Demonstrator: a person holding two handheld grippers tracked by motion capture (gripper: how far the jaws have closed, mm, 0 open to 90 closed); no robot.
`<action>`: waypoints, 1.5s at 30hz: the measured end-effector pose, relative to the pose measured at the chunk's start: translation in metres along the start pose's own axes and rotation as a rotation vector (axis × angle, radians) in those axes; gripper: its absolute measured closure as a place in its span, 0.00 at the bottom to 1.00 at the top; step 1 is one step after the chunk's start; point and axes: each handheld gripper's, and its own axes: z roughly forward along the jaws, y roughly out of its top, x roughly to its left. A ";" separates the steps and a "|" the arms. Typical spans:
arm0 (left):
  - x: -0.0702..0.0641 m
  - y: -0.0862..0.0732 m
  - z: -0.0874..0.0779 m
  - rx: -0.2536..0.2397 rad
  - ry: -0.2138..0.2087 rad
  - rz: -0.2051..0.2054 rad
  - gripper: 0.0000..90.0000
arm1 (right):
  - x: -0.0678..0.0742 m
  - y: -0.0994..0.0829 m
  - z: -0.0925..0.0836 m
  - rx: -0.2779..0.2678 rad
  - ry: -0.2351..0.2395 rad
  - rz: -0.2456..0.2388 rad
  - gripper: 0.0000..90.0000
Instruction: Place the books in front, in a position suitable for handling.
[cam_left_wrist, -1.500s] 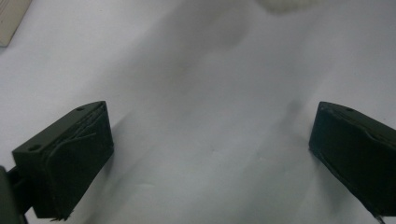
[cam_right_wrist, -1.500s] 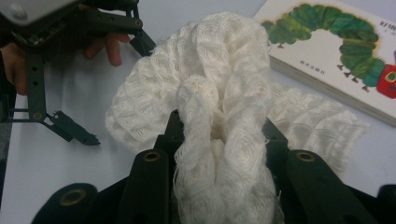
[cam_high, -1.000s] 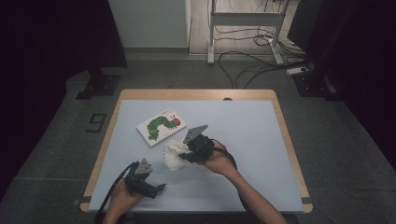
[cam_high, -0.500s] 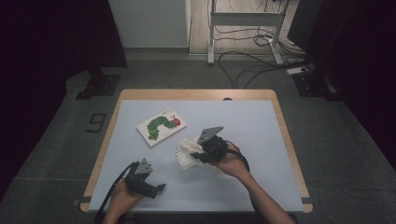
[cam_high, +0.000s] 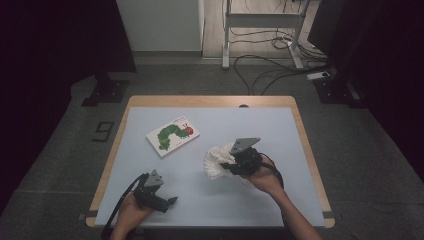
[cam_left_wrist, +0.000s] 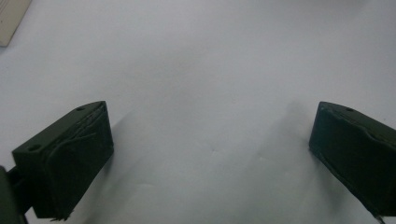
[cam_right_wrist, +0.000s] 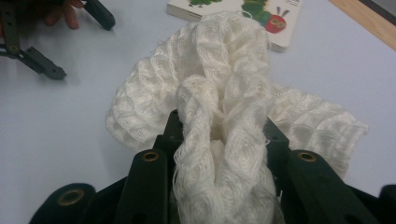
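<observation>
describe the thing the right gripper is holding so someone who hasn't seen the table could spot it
On the pale blue table, look right of centre, just below and right of the caterpillar picture book. There the right gripper is clamped on a bunched white cloth. It is the one soft, crumpled thing there, with a waffle-like knit, unlike the flat, colourful book.

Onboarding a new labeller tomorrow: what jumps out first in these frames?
The white waffle-knit cloth, bunched between the shut jaws of the right gripper at mid-table, right of centre. Next, the picture book with a green caterpillar on its cover, lying flat toward the far left of the pale blue table. The left gripper sits at the near left edge, jaws wide open over bare tabletop.
</observation>
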 end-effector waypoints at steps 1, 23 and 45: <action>0.000 0.000 0.000 0.000 0.000 0.000 0.00 | -0.001 -0.002 -0.003 0.001 -0.007 0.004 0.70; 0.000 0.000 0.000 0.001 0.000 0.002 0.00 | -0.022 -0.052 -0.060 0.000 -0.162 0.087 0.70; 0.000 0.000 0.000 0.001 0.001 0.001 0.00 | -0.037 -0.093 -0.101 0.016 -0.285 0.169 0.70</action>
